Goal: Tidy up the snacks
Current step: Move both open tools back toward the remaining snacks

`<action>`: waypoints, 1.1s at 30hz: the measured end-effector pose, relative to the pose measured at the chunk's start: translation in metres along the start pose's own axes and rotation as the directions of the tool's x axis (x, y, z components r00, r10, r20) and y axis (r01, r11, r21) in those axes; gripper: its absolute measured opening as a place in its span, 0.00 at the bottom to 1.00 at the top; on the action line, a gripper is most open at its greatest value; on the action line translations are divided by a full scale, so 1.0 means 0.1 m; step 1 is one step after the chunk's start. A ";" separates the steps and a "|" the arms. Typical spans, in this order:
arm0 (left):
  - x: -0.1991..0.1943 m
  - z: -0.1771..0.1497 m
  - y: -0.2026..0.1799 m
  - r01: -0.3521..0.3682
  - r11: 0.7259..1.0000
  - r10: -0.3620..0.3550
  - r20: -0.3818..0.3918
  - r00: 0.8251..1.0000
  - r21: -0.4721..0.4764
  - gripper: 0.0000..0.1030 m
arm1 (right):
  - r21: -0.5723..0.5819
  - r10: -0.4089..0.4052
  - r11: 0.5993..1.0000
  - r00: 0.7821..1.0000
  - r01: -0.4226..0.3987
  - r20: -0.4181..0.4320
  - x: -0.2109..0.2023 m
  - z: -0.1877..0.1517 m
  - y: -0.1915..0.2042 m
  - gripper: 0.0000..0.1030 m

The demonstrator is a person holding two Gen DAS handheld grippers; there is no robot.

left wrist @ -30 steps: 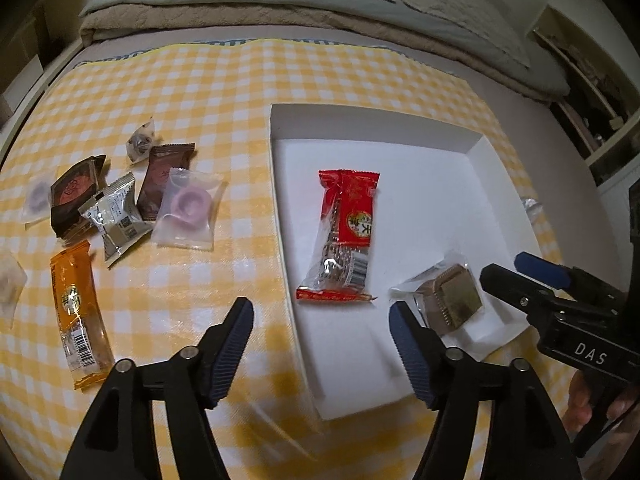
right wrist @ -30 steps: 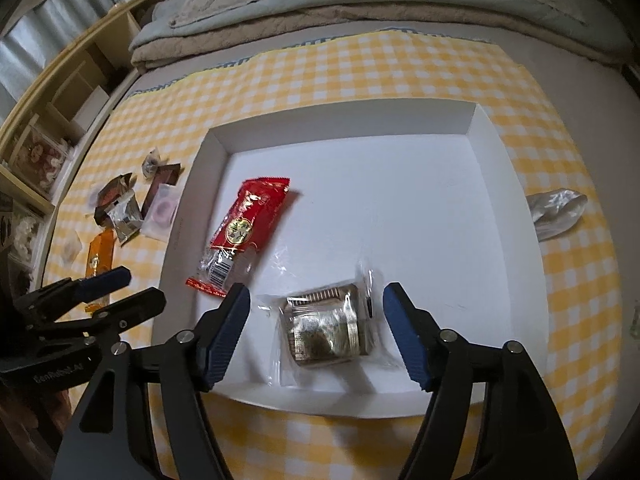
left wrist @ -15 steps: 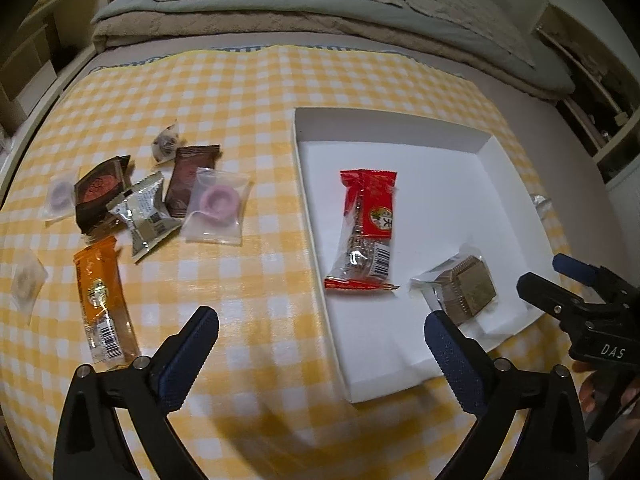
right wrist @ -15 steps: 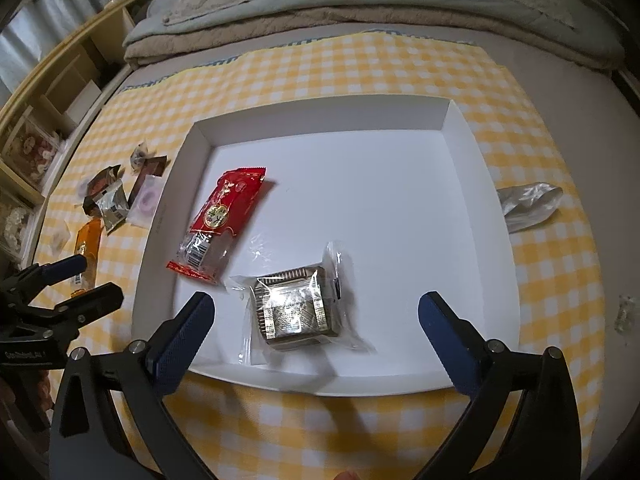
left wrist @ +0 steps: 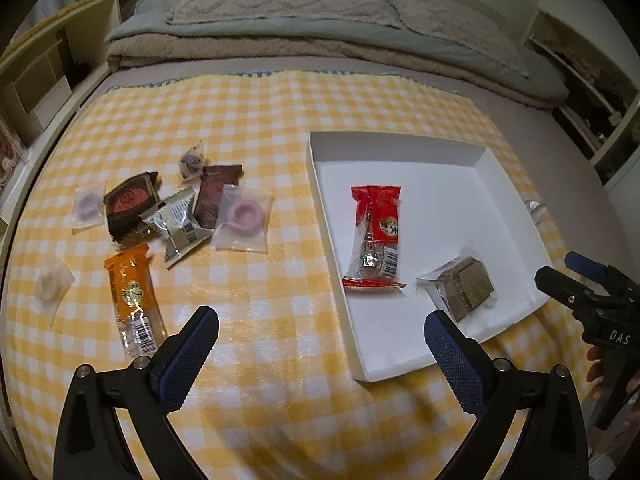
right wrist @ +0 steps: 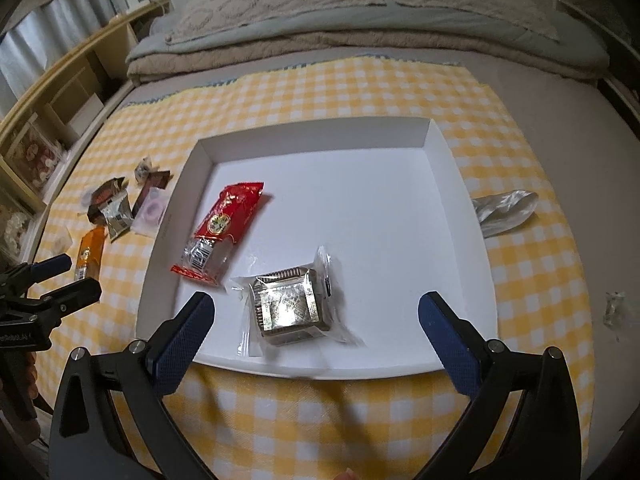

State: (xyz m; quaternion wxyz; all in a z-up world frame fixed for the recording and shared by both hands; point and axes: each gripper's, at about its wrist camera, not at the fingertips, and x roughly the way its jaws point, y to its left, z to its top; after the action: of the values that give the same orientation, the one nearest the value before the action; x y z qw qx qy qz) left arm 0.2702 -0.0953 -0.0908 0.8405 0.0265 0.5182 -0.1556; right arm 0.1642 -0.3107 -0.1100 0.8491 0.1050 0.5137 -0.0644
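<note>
A white shallow box [left wrist: 316, 168] [right wrist: 452, 160] lies on a yellow checked cloth. Inside it are a red snack bar [left wrist: 376, 236] [right wrist: 224, 228] and a clear-wrapped brown cake [left wrist: 464, 286] [right wrist: 288, 306]. Left of the box, several loose snacks lie together: an orange bar [left wrist: 134, 296] [right wrist: 88, 252], a pink ring sweet [left wrist: 244, 216], a brown packet [left wrist: 214, 194], a silver packet [left wrist: 178, 224]. My left gripper [left wrist: 320, 324] hangs open above the cloth by the box's near left corner, holding nothing. My right gripper [right wrist: 314, 312] is open above the box's near edge, the cake lying free below it.
A crumpled silver wrapper [right wrist: 504, 210] lies on the cloth right of the box, and a small clear wrapper [right wrist: 614, 306] further right. Folded blankets and pillows [left wrist: 304, 28] line the far side. Wooden shelves [right wrist: 60, 92] stand at the left. A hand [left wrist: 596, 368] holds the right gripper.
Both grippers opened wide and lifted back from the box. The red bar and the wrapped cake stay lying in the box where they were.
</note>
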 end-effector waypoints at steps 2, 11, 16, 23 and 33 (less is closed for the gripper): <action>-0.08 -0.03 0.02 0.000 1.000 0.000 0.016 1.000 0.000 1.00 | -0.008 -0.006 1.000 1.000 0.006 0.016 -0.05 -0.01 0.01 1.00; -0.55 -0.13 0.17 0.006 1.000 -0.005 0.112 0.994 -0.010 1.00 | -0.075 -0.005 0.997 0.992 0.015 0.123 -0.38 0.01 0.19 1.00; -0.85 -0.18 0.33 -0.013 1.000 0.017 0.160 0.987 -0.027 1.00 | -0.097 0.023 0.995 0.986 -0.007 0.165 -0.49 0.10 0.36 1.00; -1.17 -0.31 0.65 -0.071 0.993 0.088 0.197 0.976 -0.089 1.00 | -0.147 0.089 0.987 0.976 -0.060 0.199 -0.58 0.25 0.77 1.00; -1.36 -0.40 1.17 -0.121 0.969 0.160 0.174 0.972 -0.215 1.00 | -0.229 0.192 0.962 0.964 -0.148 0.186 -0.49 0.42 1.50 1.00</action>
State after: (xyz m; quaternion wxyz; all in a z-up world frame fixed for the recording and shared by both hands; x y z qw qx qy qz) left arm 0.2131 0.0562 -0.0036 0.8934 -0.0374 0.4457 -0.0434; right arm 0.2106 -0.1752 -0.0311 0.9064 0.0501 0.4160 0.0539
